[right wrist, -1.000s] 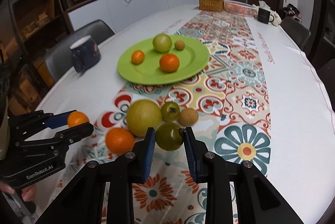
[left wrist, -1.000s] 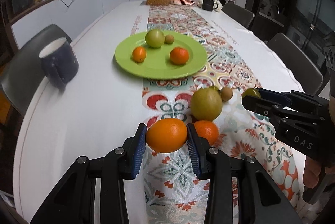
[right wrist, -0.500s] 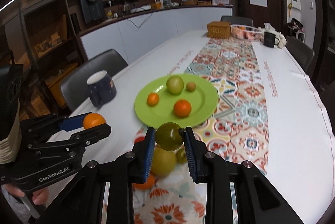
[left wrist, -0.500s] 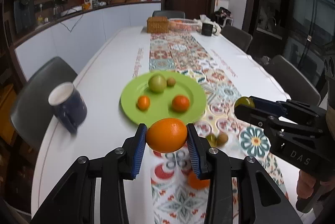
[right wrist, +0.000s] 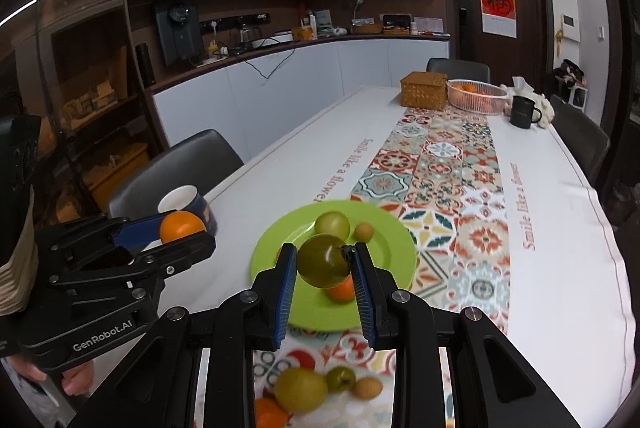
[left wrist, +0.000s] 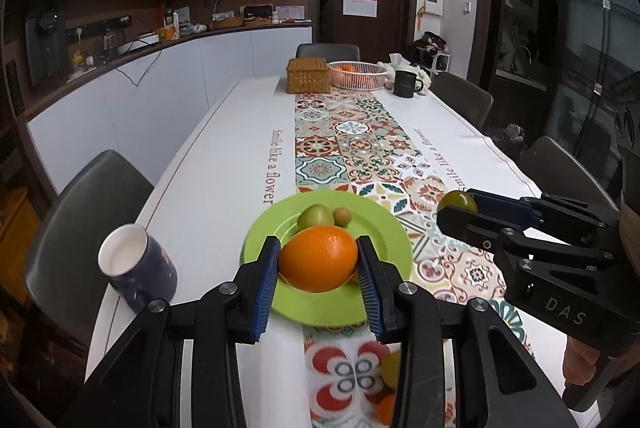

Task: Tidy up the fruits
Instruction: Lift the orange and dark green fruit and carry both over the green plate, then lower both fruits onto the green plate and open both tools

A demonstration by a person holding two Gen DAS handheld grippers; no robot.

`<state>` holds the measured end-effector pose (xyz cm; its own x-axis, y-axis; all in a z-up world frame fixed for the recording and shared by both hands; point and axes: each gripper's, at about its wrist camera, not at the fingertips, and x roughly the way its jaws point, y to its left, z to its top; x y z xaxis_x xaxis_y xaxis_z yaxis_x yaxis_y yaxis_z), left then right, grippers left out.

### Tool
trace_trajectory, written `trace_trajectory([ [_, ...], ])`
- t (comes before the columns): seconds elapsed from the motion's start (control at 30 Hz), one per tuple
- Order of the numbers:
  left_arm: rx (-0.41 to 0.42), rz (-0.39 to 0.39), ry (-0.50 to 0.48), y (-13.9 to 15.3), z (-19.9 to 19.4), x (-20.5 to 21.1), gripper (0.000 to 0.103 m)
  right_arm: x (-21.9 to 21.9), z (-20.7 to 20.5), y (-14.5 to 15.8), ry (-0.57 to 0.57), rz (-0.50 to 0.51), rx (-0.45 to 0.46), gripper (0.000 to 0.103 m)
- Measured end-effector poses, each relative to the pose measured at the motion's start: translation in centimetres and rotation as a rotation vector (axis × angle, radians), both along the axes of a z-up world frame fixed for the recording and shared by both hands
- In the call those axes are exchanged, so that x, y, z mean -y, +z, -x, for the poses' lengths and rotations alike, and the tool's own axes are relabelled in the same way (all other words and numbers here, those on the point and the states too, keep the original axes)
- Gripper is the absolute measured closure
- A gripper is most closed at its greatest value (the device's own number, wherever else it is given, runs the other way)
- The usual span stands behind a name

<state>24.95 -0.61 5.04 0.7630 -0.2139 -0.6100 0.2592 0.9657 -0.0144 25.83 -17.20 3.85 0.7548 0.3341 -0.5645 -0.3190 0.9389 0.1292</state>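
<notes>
Left hand-held gripper clamped on orange; right hand-held gripper clamped on dark green fruit. Both are above the near side of the green plate. Best lower each over a bare patch of the plate, clear of the fruit there, and release low to stop rolling. A second ago both were down by the loose fruit on the counter, short of the plate; since then lifted and advanced.
</notes>
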Motion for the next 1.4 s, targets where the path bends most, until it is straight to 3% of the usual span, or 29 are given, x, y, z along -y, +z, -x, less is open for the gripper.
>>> trace_trajectory([
  [0.4, -0.071, -0.007, 0.002, -1.5, -6.3, 0.1, 0.065, -1.0, -6.4, -0.9, 0.017, 0.035, -0.077, 0.074],
  [0.83, -0.234, -0.011, 0.008, -6.9, -13.0, -0.1, 0.065, -1.8, -12.3, -5.5, -0.008, 0.099, -0.217, 0.074],
  [1.1, -0.3, -0.03, 0.013, -9.7, -14.6, -0.2, 0.065, -2.3, -14.0, -8.4, -0.012, 0.139, -0.278, 0.074],
  [1.3, -0.328, -0.04, 0.011, -10.6, -14.9, 0.0, 0.065, -2.5, -14.3, -9.0, -0.006, 0.138, -0.293, 0.074],
  [1.4, -0.321, -0.064, 0.016, -10.6, -14.7, 0.1, 0.054, -2.4, -14.3, -9.2, -0.014, 0.136, -0.299, 0.069],
])
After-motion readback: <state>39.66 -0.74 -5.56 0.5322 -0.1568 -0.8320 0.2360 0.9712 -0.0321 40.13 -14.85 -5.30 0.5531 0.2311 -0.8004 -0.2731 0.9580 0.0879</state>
